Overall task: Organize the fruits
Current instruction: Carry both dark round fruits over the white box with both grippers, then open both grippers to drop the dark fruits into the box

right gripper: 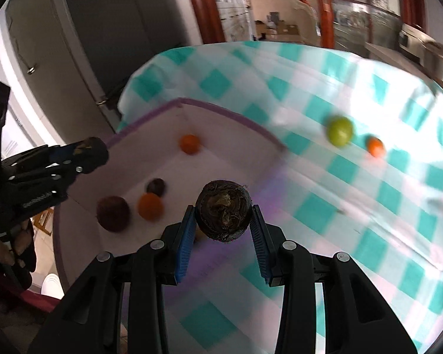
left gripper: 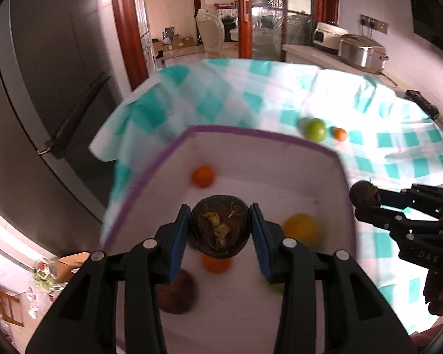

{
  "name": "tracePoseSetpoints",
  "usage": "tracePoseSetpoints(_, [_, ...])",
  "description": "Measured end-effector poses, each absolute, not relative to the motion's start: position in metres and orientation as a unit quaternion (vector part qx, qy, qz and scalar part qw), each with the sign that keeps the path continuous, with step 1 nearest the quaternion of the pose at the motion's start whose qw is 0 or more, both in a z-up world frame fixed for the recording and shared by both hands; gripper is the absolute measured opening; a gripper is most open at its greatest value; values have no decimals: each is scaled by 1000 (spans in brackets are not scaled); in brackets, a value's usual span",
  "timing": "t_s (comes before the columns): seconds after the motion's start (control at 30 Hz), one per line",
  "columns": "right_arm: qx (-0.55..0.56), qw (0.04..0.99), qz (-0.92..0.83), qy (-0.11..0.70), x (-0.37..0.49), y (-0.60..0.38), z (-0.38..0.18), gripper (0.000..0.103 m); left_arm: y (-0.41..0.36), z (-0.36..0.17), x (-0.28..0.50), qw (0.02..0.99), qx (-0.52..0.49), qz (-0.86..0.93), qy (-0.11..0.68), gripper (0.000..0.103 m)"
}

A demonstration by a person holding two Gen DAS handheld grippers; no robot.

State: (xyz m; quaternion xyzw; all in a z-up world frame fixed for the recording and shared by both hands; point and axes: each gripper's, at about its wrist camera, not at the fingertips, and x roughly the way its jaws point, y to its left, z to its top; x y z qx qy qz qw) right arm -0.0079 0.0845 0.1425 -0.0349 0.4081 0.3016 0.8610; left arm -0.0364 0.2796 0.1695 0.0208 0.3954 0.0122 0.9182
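We log left gripper (left gripper: 220,226) clamped on dark brown fruit (left gripper: 220,228) above white bin (left gripper: 280,183). Right gripper (right gripper: 223,221) clamped on second dark fruit (right gripper: 224,214) near bin edge. Left view alone shows yellow fruit (left gripper: 300,227); lime (right gripper: 340,131), small orange (right gripper: 375,146) far right on checkered cloth (right gripper: 325,206).

Checked cloth (left gripper: 398,147) soft and creased, white box (left gripper: 280,162) matt, dark fruit (left gripper: 220,227) rough and fibrous, green fruit (left gripper: 315,129) smooth, cooker (left gripper: 363,50) brushed metal

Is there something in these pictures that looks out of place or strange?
Two fruits are not yet in the white box: a green fruit and a small orange fruit lie on the checkered cloth beyond it. The cloth is wrinkled. The left gripper and right gripper each hold a dark brown fruit.
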Motion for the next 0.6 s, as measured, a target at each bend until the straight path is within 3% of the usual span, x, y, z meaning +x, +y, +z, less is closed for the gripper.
tracePoseSetpoints(0.23, [-57,856,316,406,1,143,136,38,337,149,-23,905,42,11,424,41])
tracePoseSetpoints(0.6, [-131,829,288,460,16,185,89,38,345,96,-1,867,91,-45,488,41])
